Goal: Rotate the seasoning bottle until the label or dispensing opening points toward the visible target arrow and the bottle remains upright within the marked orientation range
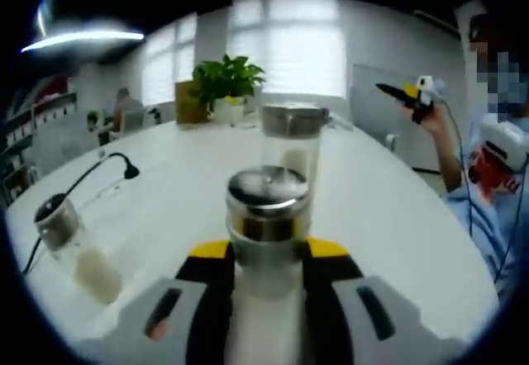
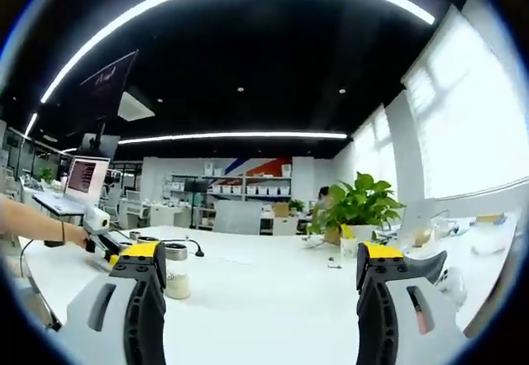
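Left hand-held gripper [image 1: 266, 278] clamping clear glass seasoning bottle [image 1: 267, 241], steel cap

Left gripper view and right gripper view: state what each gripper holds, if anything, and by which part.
The left gripper grips a seasoning bottle around its body, below the metal cap. The right gripper is open, holding nothing.

The seasoning bottle [image 1: 267, 216] hides its lower body between the left claw's [image 1: 266, 253] jaws.

The white table [image 1: 388, 208] carries three bottles [image 1: 269, 216] (one lies tipped over), a plant [image 1: 227, 84] and a cable [image 1: 91, 175].
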`<state>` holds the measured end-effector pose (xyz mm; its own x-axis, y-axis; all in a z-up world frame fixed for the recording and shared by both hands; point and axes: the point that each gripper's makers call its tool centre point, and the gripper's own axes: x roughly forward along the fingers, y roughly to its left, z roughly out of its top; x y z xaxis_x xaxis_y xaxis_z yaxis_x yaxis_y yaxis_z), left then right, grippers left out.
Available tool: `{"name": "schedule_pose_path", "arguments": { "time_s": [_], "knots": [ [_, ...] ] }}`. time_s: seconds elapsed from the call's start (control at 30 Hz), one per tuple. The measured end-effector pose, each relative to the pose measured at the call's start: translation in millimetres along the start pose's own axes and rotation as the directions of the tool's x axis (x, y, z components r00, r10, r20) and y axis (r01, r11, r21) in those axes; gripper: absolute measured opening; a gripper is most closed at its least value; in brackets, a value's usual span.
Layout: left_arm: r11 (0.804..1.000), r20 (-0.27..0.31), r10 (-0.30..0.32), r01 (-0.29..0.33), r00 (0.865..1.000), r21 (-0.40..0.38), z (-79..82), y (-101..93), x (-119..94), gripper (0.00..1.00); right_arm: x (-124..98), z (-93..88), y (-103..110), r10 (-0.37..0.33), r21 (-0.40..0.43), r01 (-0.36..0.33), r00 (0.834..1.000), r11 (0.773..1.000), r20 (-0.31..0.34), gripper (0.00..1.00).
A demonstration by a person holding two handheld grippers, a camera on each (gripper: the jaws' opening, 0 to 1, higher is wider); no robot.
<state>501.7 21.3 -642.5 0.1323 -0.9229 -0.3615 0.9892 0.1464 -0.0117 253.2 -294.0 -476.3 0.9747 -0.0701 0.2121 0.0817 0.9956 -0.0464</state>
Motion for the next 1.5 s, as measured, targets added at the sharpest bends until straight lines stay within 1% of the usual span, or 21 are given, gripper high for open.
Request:
{"name": "schedule_pose_path", "arguments": {
  "time_s": [0.2,0.3,0.37,0.43,0.5,0.53,0.67,0.73,0.8,0.9,0.93,0.97,1.0,1.03,1.13,1.27,1.33,1.4,1.43,1.47,1.5],
  "knots": [
    [1.000,0.032,0.008,-0.008,0.999,0.025,1.3,-1.7,-1,0.35,5,-10.8,9,0.044,0.001,-0.044,0.998,0.999,-0.050,0.99],
    [1.000,0.041,0.016,-0.016,0.999,-0.012,1.8,-2.6,-3,0.47,8,-18.7,13,0.063,0.000,-0.064,0.994,0.998,-0.083,0.99],
    [0.996,0.066,0.072,-0.069,0.995,-0.054,4.0,2.4,-7,0.58,8,-20.6,15,0.076,0.010,-0.076,0.993,0.997,-0.090,0.99],
    [0.986,0.136,0.129,-0.112,0.982,-0.126,11.6,4.3,-11,0.62,8,-20.8,16,0.083,0.015,-0.082,0.993,0.997,-0.089,0.99],
    [0.971,0.147,0.190,-0.165,0.971,-0.171,12.0,4.6,-17,0.66,9,-22.6,17,0.086,0.027,-0.084,0.992,0.996,-0.092,0.99],
    [0.956,0.142,0.249,-0.219,0.958,-0.196,11.3,8.2,-21,0.67,9,-23.4,19,0.092,0.031,-0.090,0.991,0.995,-0.094,0.99],
    [0.908,0.106,0.383,-0.353,0.917,-0.227,4.2,5.1,-28,0.67,8,-26.0,21,0.104,0.036,-0.101,0.989,0.994,-0.106,0.99],
    [0.905,0.132,0.379,-0.337,0.916,-0.260,6.9,-6.1,-24,0.68,8,-25.8,20,0.101,0.037,-0.098,0.989,0.994,-0.105,0.99],
    [0.909,0.219,0.322,-0.237,0.921,-0.342,19.5,-22.4,-18,0.79,6,-25.5,19,0.101,0.031,-0.098,0.989,0.995,-0.107,0.99],
    [0.863,0.125,0.443,-0.385,0.888,-0.327,12.2,-11.4,-18,0.90,5,-23.4,16,0.090,0.028,-0.087,0.990,0.996,-0.104,0.99],
    [0.839,0.092,0.489,-0.439,0.867,-0.323,9.7,-6.2,-19,0.88,5,-22.9,16,0.088,0.029,-0.086,0.991,0.996,-0.103,0.99],
    [0.795,0.059,0.549,-0.499,0.834,-0.345,6.3,0.7,-23,0.85,5,-22.3,16,0.088,0.030,-0.085,0.991,0.996,-0.101,0.99],
    [0.761,0.052,0.582,-0.521,0.812,-0.387,5.8,4.2,-26,0.79,5,-22.3,16,0.089,0.030,-0.086,0.991,0.996,-0.102,0.99],
    [0.734,0.059,0.598,-0.516,0.799,-0.442,6.2,6.7,-27,0.73,5,-22.8,16,0.090,0.030,-0.088,0.990,0.996,-0.106,0.99],
    [0.713,0.099,0.583,-0.449,0.807,-0.538,7.0,8.1,-24,0.57,5,-24.6,16,0.093,0.031,-0.090,0.989,0.995,-0.113,0.99],
    [0.658,0.065,0.642,-0.505,0.764,-0.559,-1.7,16.8,-25,0.62,6,-28.0,18,0.106,0.036,-0.102,0.987,0.994,-0.123,0.99],
    [0.651,0.072,0.647,-0.501,0.759,-0.570,1.1,17.1,-23,0.61,8,-31.8,19,0.112,0.054,-0.106,0.985,0.993,-0.129,0.99],
    [0.641,0.041,0.705,-0.611,0.708,-0.464,1.9,23.9,-28,0.63,9,-35.8,21,0.127,0.071,-0.118,0.982,0.991,-0.141,0.99],
    [0.638,0.038,0.720,-0.639,0.693,-0.430,4.2,25.8,-30,0.63,9,-37.1,22,0.132,0.074,-0.122,0.980,0.990,-0.147,0.99],
    [0.630,0.049,0.730,-0.644,0.681,-0.435,7.8,27.4,-30,0.62,9,-37.9,23,0.135,0.077,-0.125,0.979,0.989,-0.150,0.99],
    [0.628,0.051,0.728,-0.635,0.683,-0.450,9.2,27.4,-30,0.62,9,-38.3,23,0.136,0.079,-0.125,0.979,0.989,-0.152,0.99]
  ]
}}
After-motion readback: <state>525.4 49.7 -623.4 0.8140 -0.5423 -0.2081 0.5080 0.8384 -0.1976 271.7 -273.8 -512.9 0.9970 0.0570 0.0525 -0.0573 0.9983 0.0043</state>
